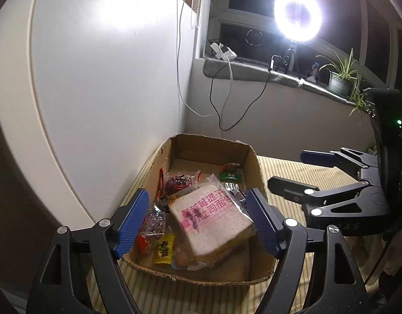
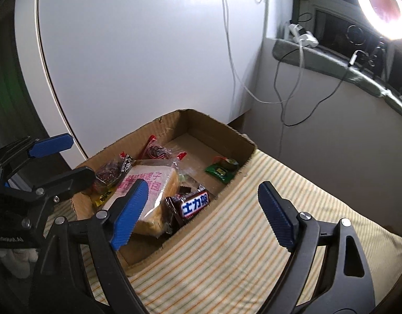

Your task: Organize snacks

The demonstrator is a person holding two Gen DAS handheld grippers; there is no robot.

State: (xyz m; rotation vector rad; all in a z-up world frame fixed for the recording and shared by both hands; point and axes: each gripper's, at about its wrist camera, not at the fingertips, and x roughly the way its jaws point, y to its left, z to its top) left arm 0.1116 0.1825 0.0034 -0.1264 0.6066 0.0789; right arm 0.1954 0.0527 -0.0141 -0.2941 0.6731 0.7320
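Left claw (image 1: 197,222): fingers spread wide, holding nothing, poised above the near end of the cardboard box (image 1: 253,157). The wrapped bread slice (image 1: 211,217) lies directly between and below its blue pads, tilted on top of smaller sweets; whether the pads touch the wrapper cannot be told.

Right claw (image 2: 203,214): also spread and empty, hanging over the box's right wall, with the striped bed cover (image 2: 292,183) under its right finger. The chocolate bar (image 2: 191,205) sits just ahead of its left pad, beside the bread. A green packet (image 2: 221,171) lies alone farther ahead, toward the far end of the box.

Judgement: the snacks look gathered in the box, so the step is probably release and tidy.

Notes for doing it well:
- keep the left claw spread and lift straight up, so the pads do not snag the loose wrapper
- avoid squeezing the bread; it should crush easily
- keep the right claw off the cardboard wall, which looks flimsy
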